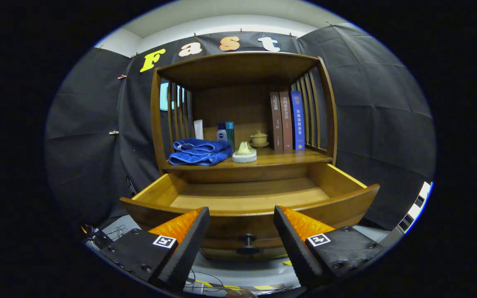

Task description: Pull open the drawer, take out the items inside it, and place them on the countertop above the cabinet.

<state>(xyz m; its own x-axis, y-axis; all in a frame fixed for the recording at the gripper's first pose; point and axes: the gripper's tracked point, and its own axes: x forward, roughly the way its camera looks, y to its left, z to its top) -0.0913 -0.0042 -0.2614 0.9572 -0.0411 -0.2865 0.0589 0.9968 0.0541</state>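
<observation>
Gripper view: a wooden cabinet [242,124] is seen at the centre of the frame, and its drawer [246,198] is pulled well out toward the camera, so that the bare wooden floor of the drawer is exposed in the lower middle of the frame. The gripper [242,219] is held wide open at the bottom of the frame, nothing being gripped between its fingers; the curved drawer front lies just ahead of the fingertips, and the dark round knob [247,239] on that front is seen in the gap between the two fingers, untouched by either. On the counter [288,158] above the drawer, several things are set out. A folded blue towel [200,152] lies at the left of the counter, and a pale cone-shaped piece on a round white base [244,153] stands just beside it, at centre. Behind these, near the cabinet's back wall, two small bottles [225,132] and a white upright item [198,129] are seen, with a small lidded yellow pot on a saucer [259,139] to their right. Three books [287,121] stand upright at the right of the counter, against the slatted side. Black cloth is hung behind and on both sides of the cabinet.
</observation>
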